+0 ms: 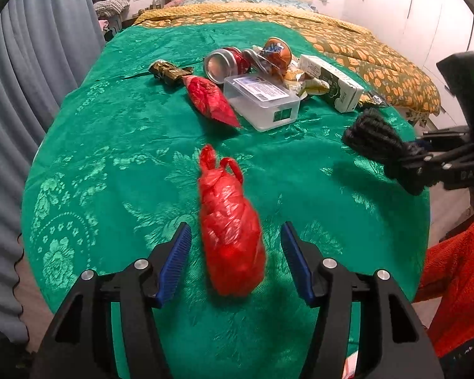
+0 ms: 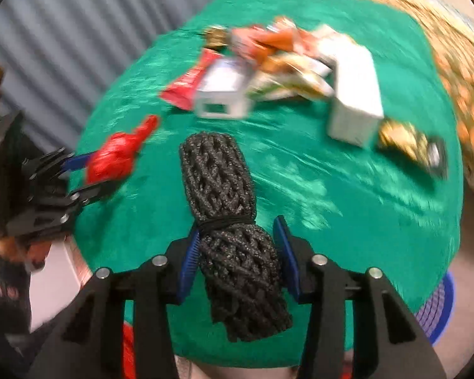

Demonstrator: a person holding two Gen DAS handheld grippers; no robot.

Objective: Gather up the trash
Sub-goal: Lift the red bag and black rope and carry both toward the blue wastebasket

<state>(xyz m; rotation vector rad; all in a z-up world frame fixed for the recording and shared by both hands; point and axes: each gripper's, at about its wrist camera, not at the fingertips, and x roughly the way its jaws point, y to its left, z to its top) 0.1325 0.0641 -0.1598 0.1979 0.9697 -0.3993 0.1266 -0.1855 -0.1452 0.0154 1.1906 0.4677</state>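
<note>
Little looks collected yet: the right gripper (image 2: 237, 252) pinches a black mesh roll (image 2: 233, 230), the left gripper's (image 1: 236, 259) spread jaws flank a red bag (image 1: 230, 230), and a litter pile (image 1: 268, 85) waits beyond on the bed (image 1: 110, 132).

Light: bright, even, indoor; soft shadows are cast under objects.
Left wrist view: mostly sharp.
Right wrist view: smeared by motion blur.
Edges: fisheye-bent, dark-cornered.
</note>
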